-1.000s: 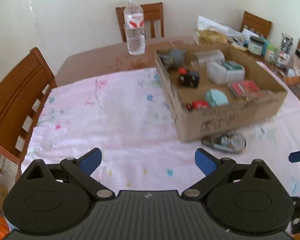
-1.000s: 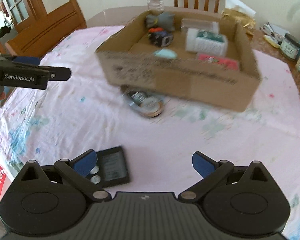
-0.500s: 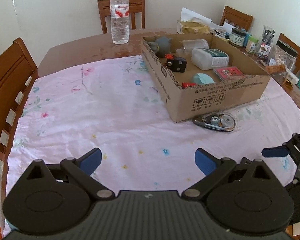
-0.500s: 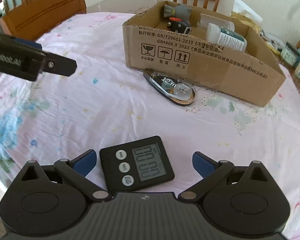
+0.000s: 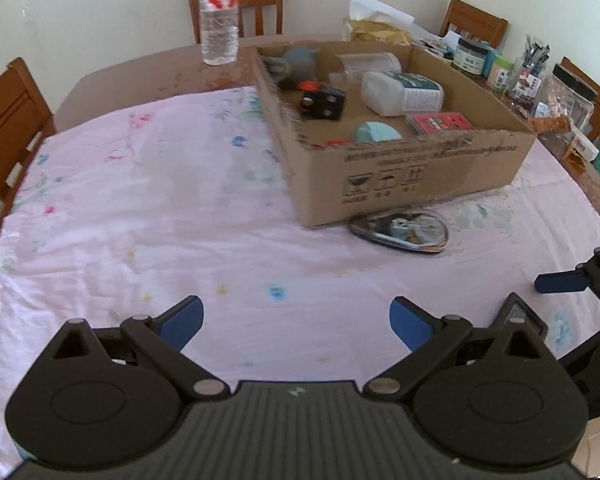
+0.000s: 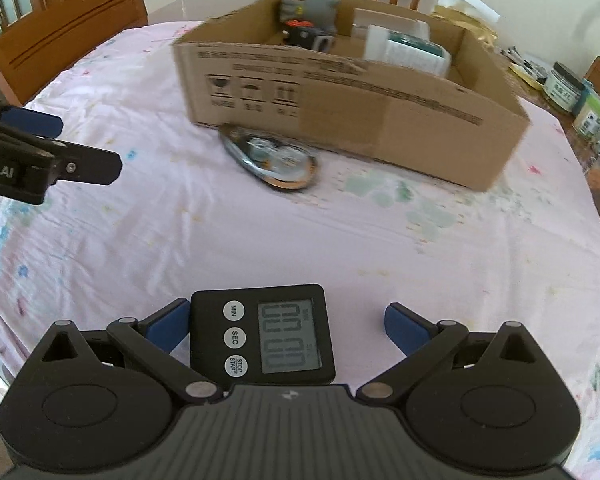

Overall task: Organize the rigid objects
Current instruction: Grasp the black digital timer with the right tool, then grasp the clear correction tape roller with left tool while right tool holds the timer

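A black digital timer (image 6: 262, 338) lies flat on the pink cloth between the open fingers of my right gripper (image 6: 287, 322), close to the left fingertip (image 6: 170, 322). Its corner shows in the left wrist view (image 5: 520, 316). A clear tape dispenser (image 6: 274, 158) lies against the front wall of the cardboard box (image 6: 360, 120); it also shows in the left wrist view (image 5: 400, 230). The box (image 5: 420, 168) holds several objects. My left gripper (image 5: 296, 320) is open and empty over bare cloth.
A water bottle (image 5: 219, 20) stands on the bare wood behind the cloth. Jars and containers (image 5: 540, 76) crowd the right table edge. Wooden chairs (image 5: 4, 120) stand around the table. The left gripper's arm shows at the left of the right wrist view (image 6: 40, 160).
My right gripper has moved forward and down, so the timer now sits between its fingers. The left gripper has shifted slightly; the box looks nearer.
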{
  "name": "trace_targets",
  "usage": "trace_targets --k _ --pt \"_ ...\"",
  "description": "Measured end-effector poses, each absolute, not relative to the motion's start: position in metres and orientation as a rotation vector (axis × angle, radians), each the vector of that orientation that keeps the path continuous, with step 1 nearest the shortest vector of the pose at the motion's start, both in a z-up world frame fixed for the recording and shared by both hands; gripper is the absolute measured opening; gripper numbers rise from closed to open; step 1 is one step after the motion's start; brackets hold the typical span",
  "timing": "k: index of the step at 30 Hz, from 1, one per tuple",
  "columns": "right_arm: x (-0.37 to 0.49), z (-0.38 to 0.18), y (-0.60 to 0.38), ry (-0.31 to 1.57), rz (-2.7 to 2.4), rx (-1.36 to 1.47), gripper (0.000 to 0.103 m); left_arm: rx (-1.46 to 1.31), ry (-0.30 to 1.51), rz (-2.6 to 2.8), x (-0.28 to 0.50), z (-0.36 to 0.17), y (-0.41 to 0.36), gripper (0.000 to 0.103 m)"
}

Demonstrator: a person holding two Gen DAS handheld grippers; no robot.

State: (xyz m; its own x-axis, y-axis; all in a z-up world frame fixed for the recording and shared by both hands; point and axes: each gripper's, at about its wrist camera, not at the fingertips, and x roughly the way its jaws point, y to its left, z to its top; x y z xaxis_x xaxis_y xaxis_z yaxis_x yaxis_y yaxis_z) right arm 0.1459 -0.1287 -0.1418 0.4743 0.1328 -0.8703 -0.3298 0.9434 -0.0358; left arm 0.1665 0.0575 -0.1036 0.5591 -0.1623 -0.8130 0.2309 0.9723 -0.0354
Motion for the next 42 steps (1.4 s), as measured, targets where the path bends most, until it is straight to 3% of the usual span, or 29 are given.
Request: trace_targets --k 12,42 --pt "0.146 -0.144 -0.170 1.007 0.303 -0.209 0.103 0.160 0.958 -0.299 0.191 -0.139 -0.013 0.103" --pt "0.145 -0.145 -0.177 0.984 0.341 -0.219 0.103 0.188 0.852 -0.423 0.208 -0.146 -0.048 0.103"
